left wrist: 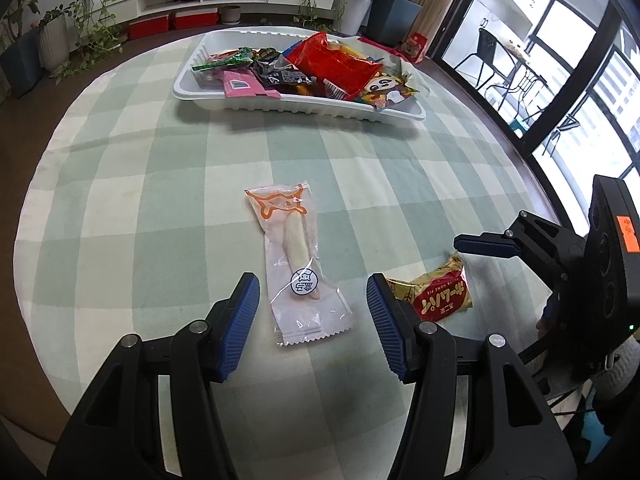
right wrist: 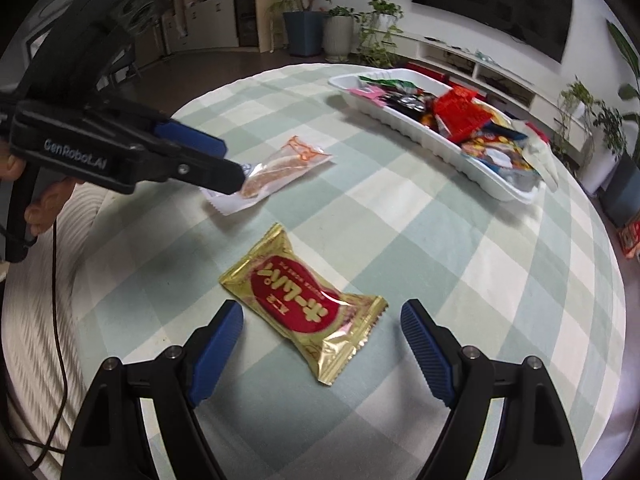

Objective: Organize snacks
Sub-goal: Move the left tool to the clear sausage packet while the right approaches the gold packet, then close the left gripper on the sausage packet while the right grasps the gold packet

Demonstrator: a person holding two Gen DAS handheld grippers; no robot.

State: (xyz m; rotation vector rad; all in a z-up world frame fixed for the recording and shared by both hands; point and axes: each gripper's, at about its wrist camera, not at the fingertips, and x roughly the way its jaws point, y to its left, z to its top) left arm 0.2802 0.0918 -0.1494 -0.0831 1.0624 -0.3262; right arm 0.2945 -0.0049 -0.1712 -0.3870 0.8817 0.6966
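Note:
A white packet with an orange cat print [left wrist: 296, 264] lies flat on the checked cloth between the fingertips of my left gripper [left wrist: 312, 300], which is open and clear of it on both sides. To its right lies a gold and red pie packet [left wrist: 436, 292]. In the right wrist view this gold packet [right wrist: 304, 304] sits between the spread fingers of my open right gripper [right wrist: 320, 320], untouched. The left gripper [right wrist: 232, 164] hangs over the near end of the white packet [right wrist: 280, 164]. A white tray [left wrist: 256, 102] at the back holds several snack packets.
The round table's green and white checked cloth [left wrist: 160, 160] falls away at its edge on all sides. The tray [right wrist: 400, 124] stands at the far right in the right wrist view. A hand [right wrist: 40, 208] and a cable [right wrist: 60, 320] are at the left. Plants, a low white cabinet and windows stand beyond.

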